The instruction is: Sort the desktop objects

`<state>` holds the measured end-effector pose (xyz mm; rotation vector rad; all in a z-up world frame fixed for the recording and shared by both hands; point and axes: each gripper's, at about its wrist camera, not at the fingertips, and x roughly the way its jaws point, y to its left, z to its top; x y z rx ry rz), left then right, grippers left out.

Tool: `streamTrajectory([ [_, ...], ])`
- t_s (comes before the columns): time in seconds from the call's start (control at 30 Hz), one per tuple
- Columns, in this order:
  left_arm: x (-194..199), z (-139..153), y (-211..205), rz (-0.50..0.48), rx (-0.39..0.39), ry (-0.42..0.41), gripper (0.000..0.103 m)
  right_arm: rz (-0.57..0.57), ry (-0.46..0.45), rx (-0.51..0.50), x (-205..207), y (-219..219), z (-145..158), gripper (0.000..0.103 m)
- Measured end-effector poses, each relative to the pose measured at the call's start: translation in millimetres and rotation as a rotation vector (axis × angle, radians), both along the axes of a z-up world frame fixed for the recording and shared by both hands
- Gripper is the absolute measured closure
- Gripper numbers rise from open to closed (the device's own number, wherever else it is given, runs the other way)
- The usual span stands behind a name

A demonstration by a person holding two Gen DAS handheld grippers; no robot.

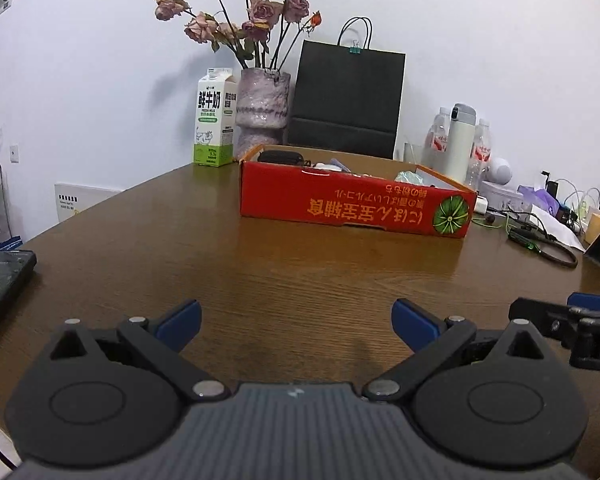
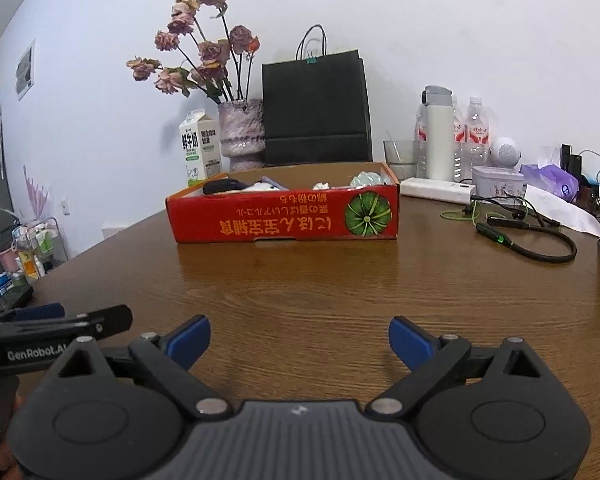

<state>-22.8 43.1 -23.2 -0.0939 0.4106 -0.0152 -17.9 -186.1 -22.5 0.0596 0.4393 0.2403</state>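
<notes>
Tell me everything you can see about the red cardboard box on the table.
The red cardboard box is a shallow, open-topped tray with an orange-brown inside. Its near wall carries orange lettering printed upside down and a green pumpkin picture. It sits flat on the wooden table, in front of the vase and black bag. Inside lie a dark item, white things and something pale green.

A milk carton [image 1: 215,117], vase [image 1: 262,108] and black bag [image 1: 347,98] line the wall.

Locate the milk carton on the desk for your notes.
The milk carton stands upright at the desk's far edge, left of the flower vase and behind the red cardboard box's left end.
</notes>
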Motion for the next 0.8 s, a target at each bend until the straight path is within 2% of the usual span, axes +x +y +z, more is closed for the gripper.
streamTrajectory([
  [0.17, 7.1, 11.4, -1.3, -0.02, 0.017, 0.011, 0.0, 0.007, 0.011, -0.013, 6.7, 4.3, 7.5, 0.005],
  [0.37, 52.1, 24.8, -6.1, -0.056, 0.067, 0.082, 0.0, -0.001, 0.031, -0.029, 35.9, 8.8, 15.1, 0.0],
  [0.5, 96.2, 20.0, -6.6, -0.095, 0.065, 0.196, 0.0, -0.038, 0.101, -0.059, 71.1, 9.7, 9.4, 0.0],
  [0.8, 145.8, 2.9, -16.1, -0.076, 0.115, 0.329, 0.0, -0.085, 0.265, -0.156, 141.2, 17.1, -14.2, 0.0],
])
